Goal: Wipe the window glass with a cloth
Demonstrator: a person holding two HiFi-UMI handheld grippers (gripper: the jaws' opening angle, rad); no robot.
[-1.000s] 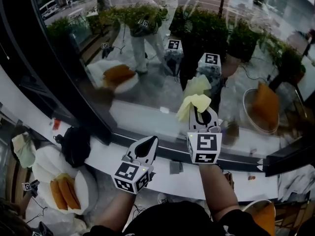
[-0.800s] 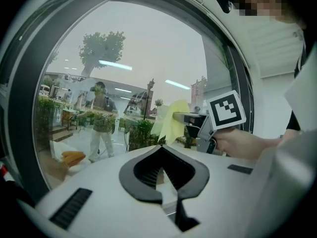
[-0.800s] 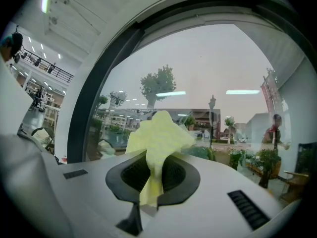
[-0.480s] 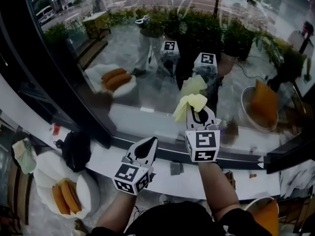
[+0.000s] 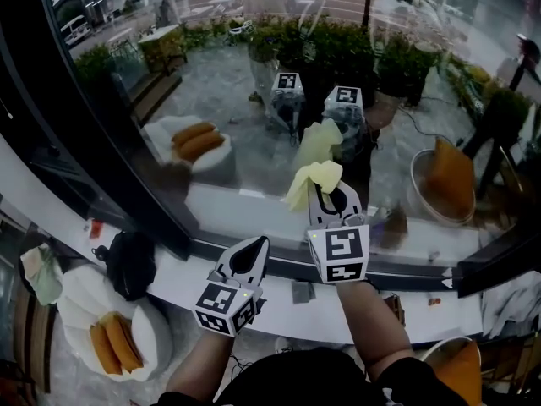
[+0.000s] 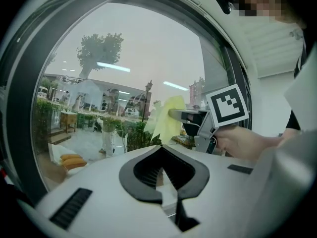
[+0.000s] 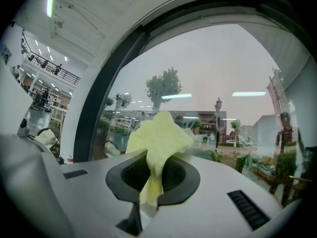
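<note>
The window glass (image 5: 245, 100) fills the upper part of the head view. A pale yellow cloth (image 5: 311, 180) bunches out of my right gripper (image 5: 326, 194), which is shut on it and holds it against the glass just above the sill. In the right gripper view the cloth (image 7: 158, 138) stands up from between the jaws of that gripper (image 7: 151, 182). My left gripper (image 5: 248, 256) hangs lower and to the left, over the sill, shut with nothing in it. The left gripper view shows its own jaws (image 6: 163, 175) closed, with the cloth (image 6: 168, 120) and right gripper (image 6: 187, 116) beyond.
A thick black window frame (image 5: 101, 142) runs down the left side. The white sill (image 5: 177, 269) carries a black bag (image 5: 129, 260) at the left and a small dark item (image 5: 302, 290). Below the sill stands a round white chair (image 5: 80, 311) with orange cushions. The glass mirrors both grippers.
My right gripper has slid the cloth leftward along the glass. The left gripper has stayed in place over the sill.
</note>
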